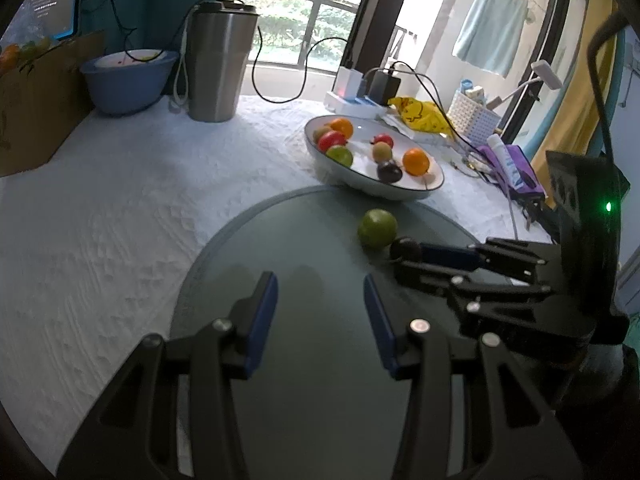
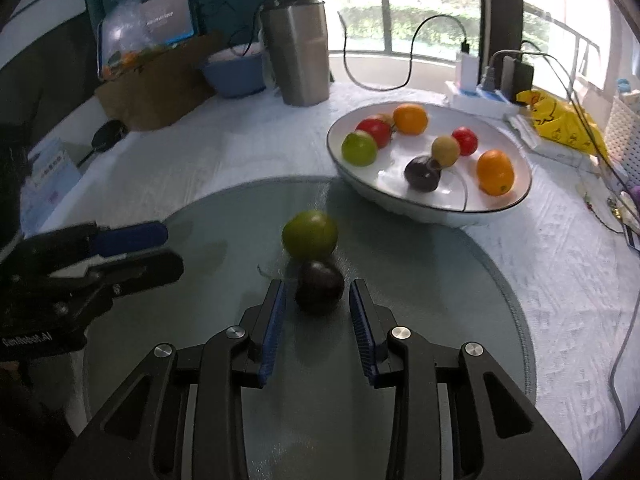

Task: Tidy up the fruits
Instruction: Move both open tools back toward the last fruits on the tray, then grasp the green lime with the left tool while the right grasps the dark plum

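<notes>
A dark purple plum lies on the round grey-green mat, touching a green fruit just beyond it. My right gripper is open, its blue-padded fingers on either side of the plum with small gaps. In the left wrist view the plum sits at the right gripper's tip, next to the green fruit. My left gripper is open and empty over the mat. A white bowl behind the mat holds several fruits: oranges, red ones, a green one, a plum.
A steel tumbler, a blue bowl and a cardboard box stand at the back. A power strip, cables, a yellow bag and a white basket crowd the right side. White textured cloth covers the table.
</notes>
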Motion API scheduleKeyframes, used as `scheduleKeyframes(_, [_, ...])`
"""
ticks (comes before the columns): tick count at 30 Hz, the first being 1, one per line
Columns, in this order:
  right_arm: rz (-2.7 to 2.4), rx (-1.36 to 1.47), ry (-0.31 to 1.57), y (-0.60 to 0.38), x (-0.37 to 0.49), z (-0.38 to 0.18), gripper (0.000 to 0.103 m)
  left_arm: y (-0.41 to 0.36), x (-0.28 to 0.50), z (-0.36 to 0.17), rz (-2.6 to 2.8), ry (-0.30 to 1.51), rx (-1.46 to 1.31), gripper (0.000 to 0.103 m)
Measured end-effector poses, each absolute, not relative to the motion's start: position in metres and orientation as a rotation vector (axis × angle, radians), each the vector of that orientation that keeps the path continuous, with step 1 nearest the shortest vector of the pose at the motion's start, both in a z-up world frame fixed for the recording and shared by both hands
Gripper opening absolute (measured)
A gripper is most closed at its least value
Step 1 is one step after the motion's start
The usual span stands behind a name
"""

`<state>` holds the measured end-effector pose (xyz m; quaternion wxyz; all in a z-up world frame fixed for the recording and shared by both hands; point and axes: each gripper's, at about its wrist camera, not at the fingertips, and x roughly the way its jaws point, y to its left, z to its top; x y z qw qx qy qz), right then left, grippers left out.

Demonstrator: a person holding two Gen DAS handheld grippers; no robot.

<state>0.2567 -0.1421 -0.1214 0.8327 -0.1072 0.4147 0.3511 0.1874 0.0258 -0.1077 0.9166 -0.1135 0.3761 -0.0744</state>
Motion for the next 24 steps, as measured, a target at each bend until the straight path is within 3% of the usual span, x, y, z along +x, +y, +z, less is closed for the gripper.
scheduleKeyframes(6, [0.754,-0.251,0.874,-0.141,0.256,-0.123,0.035,0.019,0.191,-0.106,-0.158,0.775,-0.214,0.047])
scheduleKeyframes(10, [0.747,-0.259,0.869,-0.142,0.258,-0.124,0.027,0.015,0.196,-0.105,-0.158,0.782,-0.201,0.047])
scheduleKeyframes(24, [0.728,-0.215,0.852,-0.171,0.265,-0.116,0.026,-0.008,0.226,-0.108,-0.185,0.814,-0.184,0.047])
